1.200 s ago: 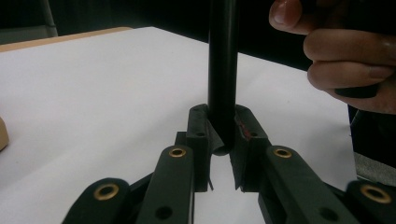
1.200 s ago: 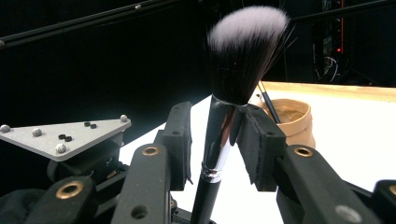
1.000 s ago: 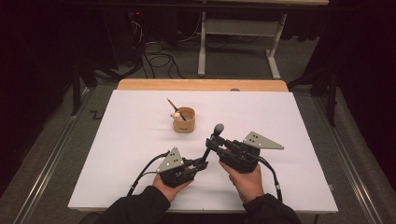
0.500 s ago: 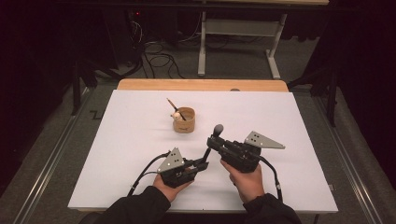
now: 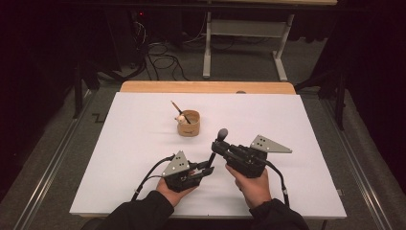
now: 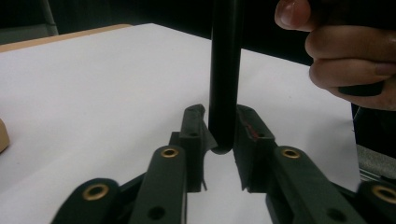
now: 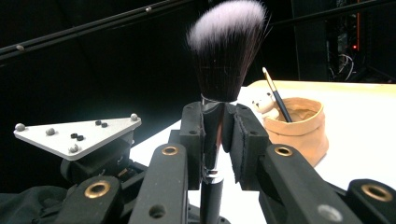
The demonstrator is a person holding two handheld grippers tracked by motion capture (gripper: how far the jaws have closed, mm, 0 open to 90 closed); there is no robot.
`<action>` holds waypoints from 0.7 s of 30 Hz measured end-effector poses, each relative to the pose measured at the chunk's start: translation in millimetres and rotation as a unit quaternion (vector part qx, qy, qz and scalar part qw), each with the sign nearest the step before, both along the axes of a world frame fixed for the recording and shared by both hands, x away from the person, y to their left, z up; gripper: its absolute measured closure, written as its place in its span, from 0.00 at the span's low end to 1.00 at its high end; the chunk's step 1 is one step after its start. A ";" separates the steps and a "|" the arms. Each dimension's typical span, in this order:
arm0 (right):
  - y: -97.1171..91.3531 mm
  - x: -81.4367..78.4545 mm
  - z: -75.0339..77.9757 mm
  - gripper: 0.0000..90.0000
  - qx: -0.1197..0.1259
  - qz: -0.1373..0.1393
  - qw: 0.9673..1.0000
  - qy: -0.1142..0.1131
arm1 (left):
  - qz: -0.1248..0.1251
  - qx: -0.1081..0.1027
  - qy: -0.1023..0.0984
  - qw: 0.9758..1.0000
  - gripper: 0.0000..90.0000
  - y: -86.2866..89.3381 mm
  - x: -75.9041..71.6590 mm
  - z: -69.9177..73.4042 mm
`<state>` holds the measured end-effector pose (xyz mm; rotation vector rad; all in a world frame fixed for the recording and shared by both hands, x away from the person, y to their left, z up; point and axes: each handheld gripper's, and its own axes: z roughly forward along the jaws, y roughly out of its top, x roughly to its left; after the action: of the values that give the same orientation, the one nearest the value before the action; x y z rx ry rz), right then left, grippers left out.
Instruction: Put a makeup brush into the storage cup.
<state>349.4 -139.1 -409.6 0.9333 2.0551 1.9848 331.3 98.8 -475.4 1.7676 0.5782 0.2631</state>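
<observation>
Left gripper [image 5: 207, 168] jaws just opening, loosening around the lower handle end of the makeup brush [image 7: 223, 70], now passing to the right gripper [image 7: 214, 122], clamped below the bristles, upright near the tan cup [image 5: 188, 122], both hands holding station.

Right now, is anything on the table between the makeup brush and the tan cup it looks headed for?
Nothing visible. The makeup brush is clamped in the right gripper, and bare white table lies between it and the tan cup, which already holds a thin brush.
</observation>
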 end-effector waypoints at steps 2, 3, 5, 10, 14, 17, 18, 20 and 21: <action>0.6 -0.5 0.4 0.87 -0.004 0.000 1.000 -0.002 | 0.002 0.002 -0.001 1.000 0.74 0.6 0.3 1.4; 1.2 -0.9 0.6 0.87 -0.008 0.000 1.000 -0.004 | 0.003 0.001 -0.001 1.000 0.72 0.7 0.3 2.1; 2.5 -1.7 0.9 0.87 -0.016 0.000 1.000 -0.008 | 0.005 0.004 -0.003 1.000 0.71 1.4 0.4 3.7; 8.4 -5.4 2.3 0.87 -0.048 -0.001 0.998 -0.029 | 0.007 0.003 -0.005 1.000 0.68 1.9 0.2 6.5; 13.7 -8.3 2.3 0.87 -0.074 -0.001 0.996 -0.047 | 0.008 -0.002 -0.003 1.000 0.68 3.0 0.3 8.1; 16.8 -9.5 1.3 0.87 -0.091 0.001 0.994 -0.052 | 0.009 -0.006 -0.003 1.000 0.68 4.8 0.6 9.4; 17.9 -9.9 0.8 0.87 -0.096 0.002 0.994 -0.053 | 0.009 -0.008 -0.004 1.000 0.68 5.3 0.7 9.8; 19.6 -10.2 -0.2 0.87 -0.104 0.005 0.993 -0.054 | 0.008 -0.012 -0.004 1.000 0.69 6.6 0.8 10.9; 20.5 -10.2 -0.8 0.87 -0.104 0.006 0.993 -0.054 | 0.008 -0.014 -0.003 1.000 0.69 7.3 1.0 11.4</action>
<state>339.2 -118.6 -410.4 0.7572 2.1607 1.7418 332.3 106.0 -464.1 1.7362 0.5896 0.2695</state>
